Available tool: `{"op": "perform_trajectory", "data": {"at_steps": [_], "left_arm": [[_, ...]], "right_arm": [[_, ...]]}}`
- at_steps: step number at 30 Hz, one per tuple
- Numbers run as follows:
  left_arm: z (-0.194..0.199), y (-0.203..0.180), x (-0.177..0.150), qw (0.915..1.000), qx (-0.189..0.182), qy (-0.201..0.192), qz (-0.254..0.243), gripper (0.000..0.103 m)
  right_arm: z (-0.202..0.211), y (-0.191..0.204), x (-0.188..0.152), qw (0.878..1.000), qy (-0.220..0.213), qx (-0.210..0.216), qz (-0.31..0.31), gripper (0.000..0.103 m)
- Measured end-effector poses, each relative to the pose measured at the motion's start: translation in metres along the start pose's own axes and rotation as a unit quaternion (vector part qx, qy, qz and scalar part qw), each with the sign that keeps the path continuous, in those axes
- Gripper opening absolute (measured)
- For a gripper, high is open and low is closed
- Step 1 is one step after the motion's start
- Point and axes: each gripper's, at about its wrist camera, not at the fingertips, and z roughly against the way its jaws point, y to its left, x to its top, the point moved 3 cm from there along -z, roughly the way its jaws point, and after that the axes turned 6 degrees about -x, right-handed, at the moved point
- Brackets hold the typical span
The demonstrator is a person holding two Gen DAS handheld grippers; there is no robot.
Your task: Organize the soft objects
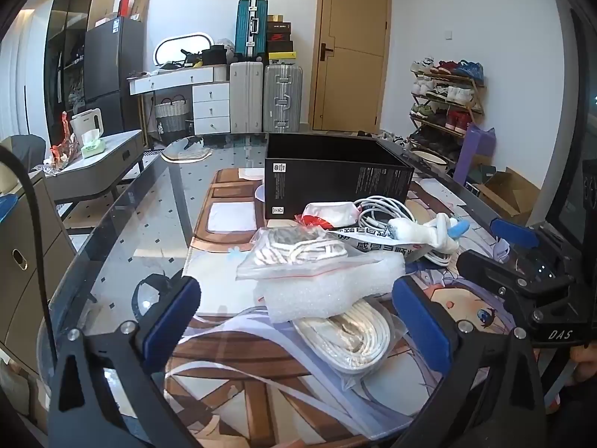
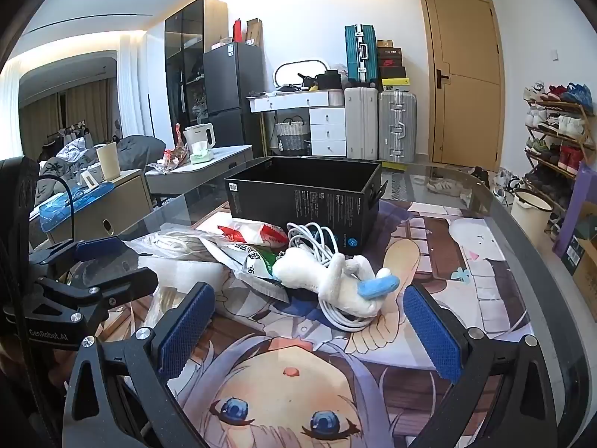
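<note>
The soft pile lies mid-table just near of the open black box [image 2: 304,190]: a white plush toy [image 2: 335,274] draped over a coiled white cable [image 2: 311,237], and to its left a foam sheet [image 1: 328,285] under a zip bag of cord [image 1: 298,252], with bagged white rope [image 1: 345,336] nearest. All look light and limp — the bags likely slippery, so pinch the plush's body or the foam's thick edge. Both the left gripper [image 1: 304,321] and right gripper [image 2: 308,330] hover wide open, holding nothing.

Bright ceiling light, sharp, fisheye-warped edges
</note>
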Motion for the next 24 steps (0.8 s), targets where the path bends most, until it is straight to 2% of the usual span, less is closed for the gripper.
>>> {"op": "perform_trajectory", "data": {"at_steps": [6, 24], "left_arm": [[-0.0013, -0.0082, -0.0026, 0.9999, 0.004, 0.001, -0.015, 0.103], [-0.0022, -0.0002, 0.0033, 1.0000, 0.003, 0.001, -0.006, 0.103]], "right_arm": [[0.0007, 0.0000, 0.0001, 1.000, -0.003, 0.001, -0.002, 0.102], [0.0044, 0.0002, 0.0007, 1.000, -0.003, 0.002, -0.001, 0.102]]}}
